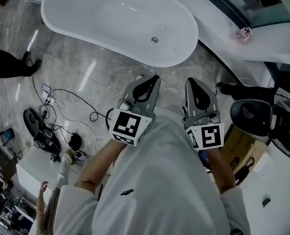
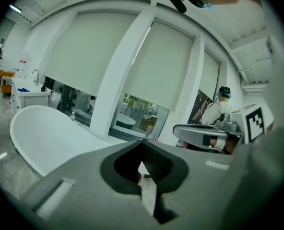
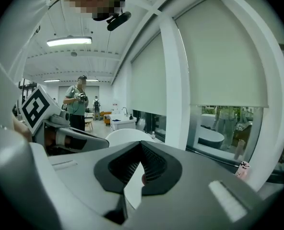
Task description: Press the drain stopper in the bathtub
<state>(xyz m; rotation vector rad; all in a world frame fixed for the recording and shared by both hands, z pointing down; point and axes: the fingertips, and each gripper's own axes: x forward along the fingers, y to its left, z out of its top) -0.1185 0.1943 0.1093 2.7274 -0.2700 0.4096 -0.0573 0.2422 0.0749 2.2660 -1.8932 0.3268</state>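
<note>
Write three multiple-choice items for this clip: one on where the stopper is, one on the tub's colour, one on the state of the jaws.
1. Where is the stopper?
A on the floor
B in the tub
C on the ledge

2. What colour is the tub?
A black
B green
C white

3. How do the jaws of the left gripper and the right gripper stand?
A both shut, empty
B both wide open
C right shut on the stopper

Key:
1. B, the stopper sits in the tub's bottom.
2. C, the head view shows a white shell.
3. A, each gripper view shows its jaws together with nothing between them.
</note>
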